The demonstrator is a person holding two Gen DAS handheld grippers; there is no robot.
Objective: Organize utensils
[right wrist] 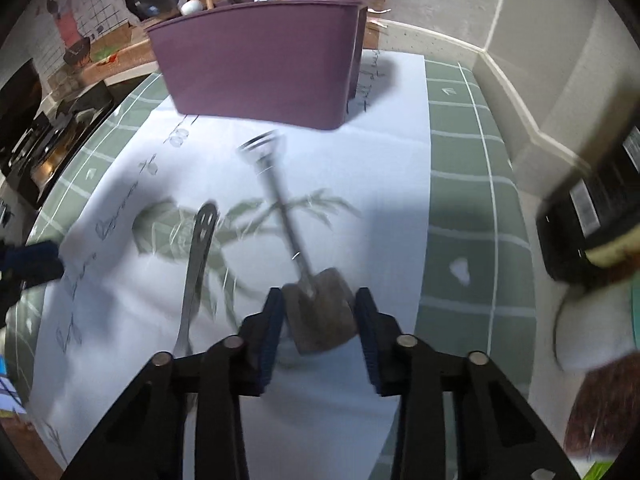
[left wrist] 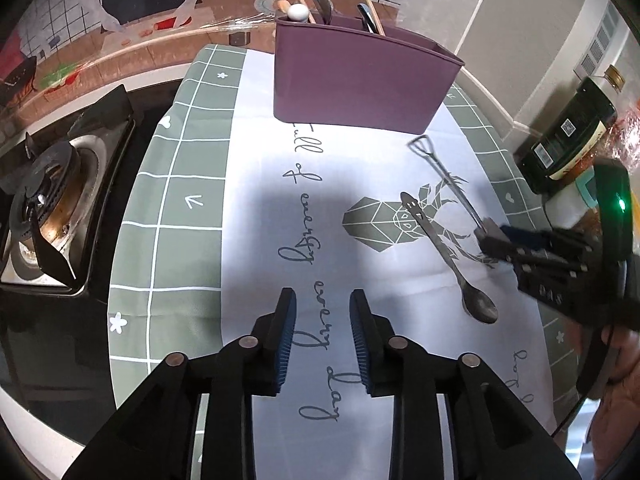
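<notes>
Two grippers work over a worktop (left wrist: 132,240) covered with a green-checked and white printed cloth, with a gas stove (left wrist: 52,208) at its left edge. The largest thing on the cloth is a purple utensil holder (left wrist: 352,76), standing upright at the far side with wooden chopsticks, a white-tipped handle and dark metal pieces sticking up out of it; which compartment each sits in cannot be told. A dark bottle (left wrist: 572,132) with a gold cap stands off the right edge of the cloth. The right gripper (right wrist: 318,316) has its jaws closed in on the flat blade of a small shovel-shaped spoon (right wrist: 320,312), whose thin handle points away toward the holder and ends in a loop; the view is blurred, so whether the pads truly touch the blade is hard to tell. Just left of it a metal spoon (left wrist: 444,252) lies flat on the deer print, its bowl toward the near side and its slotted handle end pointing at the holder. The left gripper (left wrist: 322,336) hovers over the cloth's near middle with its jaws apart and nothing between them.
</notes>
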